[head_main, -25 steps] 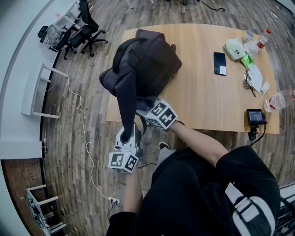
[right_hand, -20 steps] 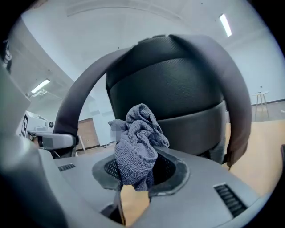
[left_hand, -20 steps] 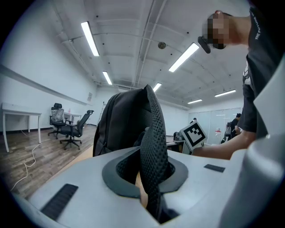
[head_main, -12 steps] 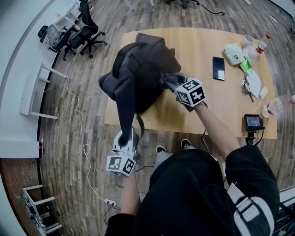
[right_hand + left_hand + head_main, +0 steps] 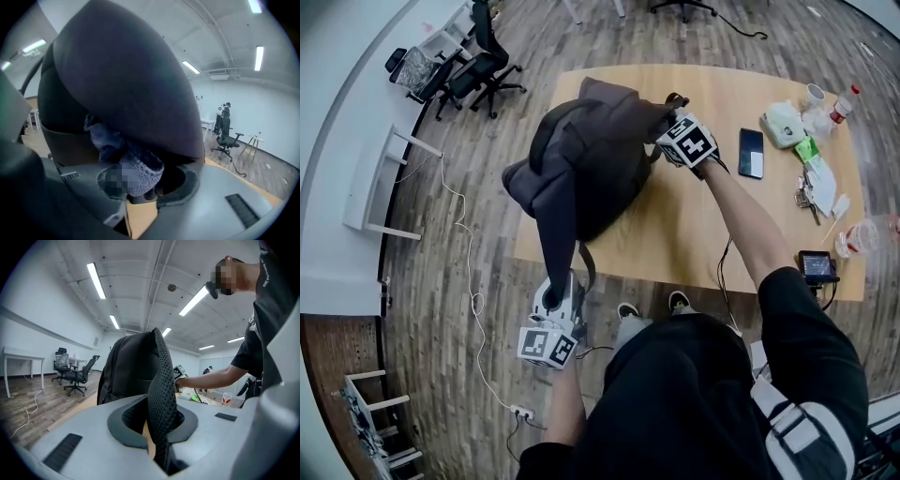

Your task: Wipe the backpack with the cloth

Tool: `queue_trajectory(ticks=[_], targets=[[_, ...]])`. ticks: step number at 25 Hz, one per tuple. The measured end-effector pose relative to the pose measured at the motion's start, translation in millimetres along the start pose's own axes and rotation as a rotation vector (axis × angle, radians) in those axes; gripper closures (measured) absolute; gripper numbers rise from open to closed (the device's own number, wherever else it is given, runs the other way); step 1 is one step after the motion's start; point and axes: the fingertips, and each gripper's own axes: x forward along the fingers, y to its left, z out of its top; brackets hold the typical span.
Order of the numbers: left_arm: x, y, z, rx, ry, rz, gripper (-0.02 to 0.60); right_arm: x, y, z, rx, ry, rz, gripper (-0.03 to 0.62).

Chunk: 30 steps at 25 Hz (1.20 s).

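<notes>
A dark backpack (image 5: 591, 159) stands on the wooden table (image 5: 694, 225), at its left end. One mesh shoulder strap (image 5: 558, 225) hangs over the table's near edge. My left gripper (image 5: 555, 292) is below that edge, shut on the strap (image 5: 161, 380). My right gripper (image 5: 666, 141) is at the pack's far right side, near its top. In the right gripper view it (image 5: 140, 197) is shut on a grey-blue knitted cloth (image 5: 136, 171), which presses against the backpack's dark fabric (image 5: 122, 84). In the head view the cloth is hidden behind the gripper.
On the table's right half lie a black phone (image 5: 751, 153), a tissue pack (image 5: 783, 117), a bottle (image 5: 842, 80) and keys (image 5: 811, 187). A small screen device (image 5: 817, 265) sits at the near right edge. Office chairs (image 5: 478, 66) and a floor cable (image 5: 473, 281) are at the left.
My right gripper has swept the cloth from the backpack's near lower edge up along its right side to the far top. The left gripper has kept still on the strap.
</notes>
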Motion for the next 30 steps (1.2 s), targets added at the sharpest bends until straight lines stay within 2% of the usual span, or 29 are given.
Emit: queue_trajectory(ticks=[2, 8, 11, 18, 22, 30], targets=[[-0.6, -0.6, -0.6, -0.001, 0.002, 0.004, 0.535, 8.1, -7.3, 6.4, -0.027, 0.021, -0.023, 0.468], [-2.0, 2.1, 0.2, -0.004, -0.002, 0.007, 0.535, 4.1, 4.8, 4.0, -0.055, 0.004, -0.006, 0.470], [1.0, 4.1, -1.4, -0.022, -0.005, 0.003, 0.535, -8.2, 20.5, -0.6, -0.101, 0.008, -0.006, 0.471], [7.6, 5.5, -5.0, -0.062, -0.012, -0.027, 0.535, -39.3, 78.8, -18.4, -0.060, 0.003, 0.035, 0.470], [11.4, 2.5, -7.8, -0.084, -0.007, -0.060, 0.535, -44.5, 120.3, -28.3, 0.033, -0.029, 0.038, 0.470], [12.7, -0.4, -10.5, -0.073, -0.002, -0.120, 0.535, -50.0, 178.7, -36.3, 0.344, -0.061, -0.084, 0.470]])
